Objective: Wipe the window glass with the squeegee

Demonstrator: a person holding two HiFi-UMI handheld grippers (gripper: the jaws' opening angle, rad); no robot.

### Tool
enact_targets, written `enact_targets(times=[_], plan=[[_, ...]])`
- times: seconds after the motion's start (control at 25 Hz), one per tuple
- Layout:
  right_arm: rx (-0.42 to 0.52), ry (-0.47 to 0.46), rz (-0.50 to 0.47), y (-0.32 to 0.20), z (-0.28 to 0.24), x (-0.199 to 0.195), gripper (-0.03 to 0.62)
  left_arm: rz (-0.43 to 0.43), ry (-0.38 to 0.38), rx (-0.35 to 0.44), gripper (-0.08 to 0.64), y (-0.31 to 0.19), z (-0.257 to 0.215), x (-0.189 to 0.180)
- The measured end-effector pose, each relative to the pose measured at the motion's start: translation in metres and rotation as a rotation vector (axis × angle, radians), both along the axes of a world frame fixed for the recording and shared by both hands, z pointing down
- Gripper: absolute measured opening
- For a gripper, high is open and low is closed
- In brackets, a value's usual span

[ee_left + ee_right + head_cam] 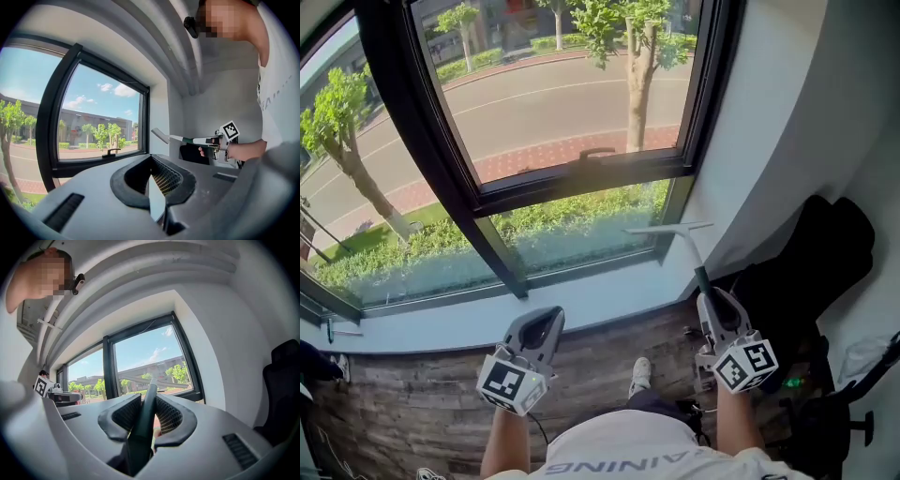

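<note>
My right gripper point(710, 296) is shut on the dark handle of the squeegee point(668, 228). Its pale blade is level in front of the right end of the lower window pane point(572, 234); whether it touches the glass I cannot tell. In the right gripper view the handle point(146, 418) runs out between the jaws point(149, 401) toward the window. The left gripper view shows the squeegee point(164, 136) and right gripper point(213, 140) off to the right. My left gripper point(547, 316) is shut and holds nothing, low over the sill; its jaws point(151, 161) meet at the tips.
A thick black frame point(441, 159) splits the window, with a handle point(598, 152) on the upper pane. A white sill point(581, 305) runs below, and a white wall point(769, 112) closes the right side. A black chair point(811, 272) stands at right on the wooden floor point(422, 394).
</note>
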State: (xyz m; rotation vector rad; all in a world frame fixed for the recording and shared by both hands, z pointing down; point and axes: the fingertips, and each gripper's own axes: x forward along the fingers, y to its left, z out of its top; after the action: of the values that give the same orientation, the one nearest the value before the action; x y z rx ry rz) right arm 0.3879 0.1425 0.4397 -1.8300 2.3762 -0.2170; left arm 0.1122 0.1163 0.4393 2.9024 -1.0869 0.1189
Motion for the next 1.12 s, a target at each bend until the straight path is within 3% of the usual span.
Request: enact_targets(times=[0.36,0.56,0.8,1.12], plan=[[0.012,0.020,-0.066,-0.102,-0.014,0.086,0.098,-0.066,0.026,0.015,0.014,-0.093,-0.031,0.085],[0.010,0.004,-0.106,-0.144,-0.017,0.123,0.098,-0.087,0.000,0.015,0.014,-0.123,-0.034,0.126],[-0.014,-0.034,-0.136,-0.181,0.002,0.139,0.098,-0.103,-0.041,-0.021,0.014,-0.150,-0.018,0.144],[-0.024,-0.019,-0.099,-0.215,0.005,0.145,0.098,-0.064,-0.019,-0.018,0.014,-0.202,-0.018,0.150]])
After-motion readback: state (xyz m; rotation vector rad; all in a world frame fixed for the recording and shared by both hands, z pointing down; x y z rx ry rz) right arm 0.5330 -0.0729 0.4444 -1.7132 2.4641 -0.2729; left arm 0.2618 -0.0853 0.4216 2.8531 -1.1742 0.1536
